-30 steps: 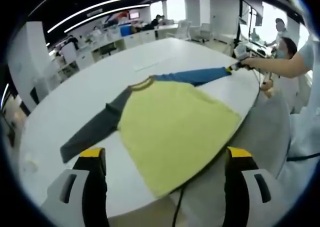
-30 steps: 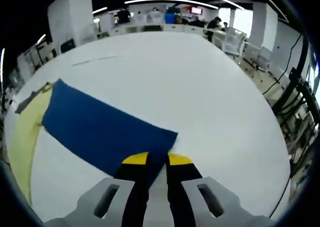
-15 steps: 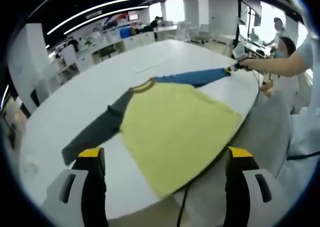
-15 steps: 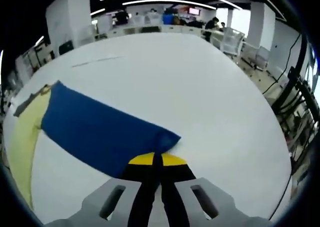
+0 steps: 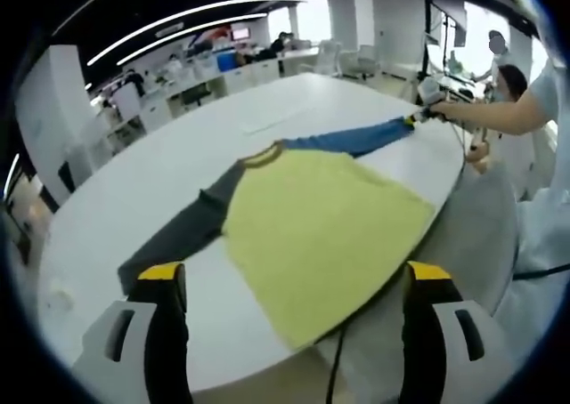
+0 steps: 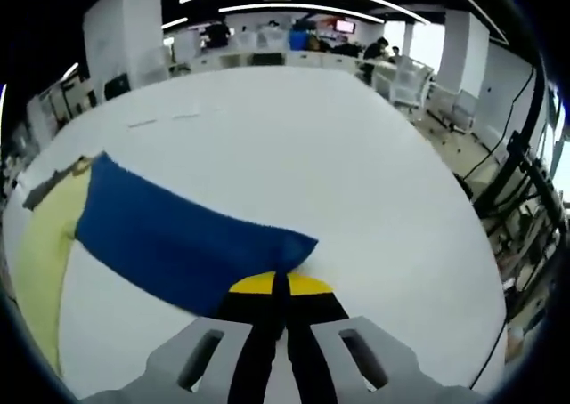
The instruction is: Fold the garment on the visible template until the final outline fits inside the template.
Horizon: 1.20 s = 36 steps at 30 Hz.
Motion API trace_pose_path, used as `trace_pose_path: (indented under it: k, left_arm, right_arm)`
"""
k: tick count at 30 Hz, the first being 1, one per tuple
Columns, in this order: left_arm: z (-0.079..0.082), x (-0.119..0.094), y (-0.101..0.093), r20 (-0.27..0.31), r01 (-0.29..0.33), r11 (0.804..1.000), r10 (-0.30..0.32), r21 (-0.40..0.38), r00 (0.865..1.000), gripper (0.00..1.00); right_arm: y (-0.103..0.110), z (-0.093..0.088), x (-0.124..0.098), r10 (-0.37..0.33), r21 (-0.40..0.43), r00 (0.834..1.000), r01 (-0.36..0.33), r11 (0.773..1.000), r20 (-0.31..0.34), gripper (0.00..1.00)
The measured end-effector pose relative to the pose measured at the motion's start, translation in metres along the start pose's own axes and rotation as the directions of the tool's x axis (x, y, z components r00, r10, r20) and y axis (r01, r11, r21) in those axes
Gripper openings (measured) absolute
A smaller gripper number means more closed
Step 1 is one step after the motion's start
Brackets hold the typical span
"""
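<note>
The garment (image 5: 321, 230), a long-sleeved shirt with a yellow body, lies spread flat on the big white oval table (image 5: 178, 155). Its hem end reaches the table's near edge in the left gripper view, and one corner of the hem hangs slightly over that edge. No print, logo or label can be read on the cloth. The collar (image 5: 264, 153) is a dull olive band at the far side of the yellow body. From it the grey sleeve (image 5: 183, 235) runs out flat across the tabletop toward the left gripper's side, and the blue sleeve (image 5: 356, 138) stretches the other way, toward the table's far right rim.

The right gripper (image 6: 280, 284) has its yellow-tipped jaws pressed together on the cuff end of the blue sleeve (image 6: 178, 241), which fans out flat on the table from the jaws toward the yellow body (image 6: 36, 253). In the left gripper view this same gripper (image 5: 415, 117) shows small at the sleeve's tip, held by a person's outstretched arm (image 5: 499, 110).

The left gripper (image 5: 289, 284) hangs above the table's near edge with its jaws spread wide, one on each side of the shirt's hem and holding nothing.

Just beyond the collar, thin pale marks (image 5: 267, 119) lie on the tabletop; whether they carry writing is too small to tell. Behind the table are rows of desks (image 5: 214, 70), white pillars and ceiling light strips; no sign there is legible.
</note>
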<state>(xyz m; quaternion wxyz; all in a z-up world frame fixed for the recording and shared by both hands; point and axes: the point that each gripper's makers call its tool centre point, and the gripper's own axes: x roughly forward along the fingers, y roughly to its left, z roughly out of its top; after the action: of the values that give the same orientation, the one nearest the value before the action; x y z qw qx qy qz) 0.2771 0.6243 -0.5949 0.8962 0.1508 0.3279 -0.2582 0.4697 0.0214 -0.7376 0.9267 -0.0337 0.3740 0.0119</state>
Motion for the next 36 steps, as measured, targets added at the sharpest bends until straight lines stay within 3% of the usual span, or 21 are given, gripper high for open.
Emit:
trace_pose_path:
  k: [9, 20, 29, 36]
  left_arm:
    - [-0.001, -0.003, 0.000, 0.019, 0.009, 1.000, -0.010, 0.006, 1.000, 0.98]
    - [-0.007, -0.007, 0.011, 0.037, 0.012, 1.000, -0.012, 0.005, 0.999, 0.99]
    - [-0.005, -0.008, 0.015, 0.052, 0.027, 0.999, -0.028, 0.018, 0.998, 0.99]
    - [-0.010, -0.010, 0.020, 0.057, 0.031, 0.999, -0.031, 0.014, 0.998, 1.00]
  right_arm:
    - [-0.002, 0.051, -0.015, 0.000, -0.064, 0.998, 0.003, 0.998, 0.059, 0.03]
    - [0.014, 0.089, -0.036, 0.041, -0.082, 0.993, -0.032, 0.996, 0.108, 0.03]
    - [0.053, 0.117, -0.060, 0.096, -0.091, 0.981, -0.082, 0.993, 0.169, 0.03]
    - [0.094, 0.145, -0.074, 0.177, -0.116, 0.959, -0.154, 0.981, 0.223, 0.03]
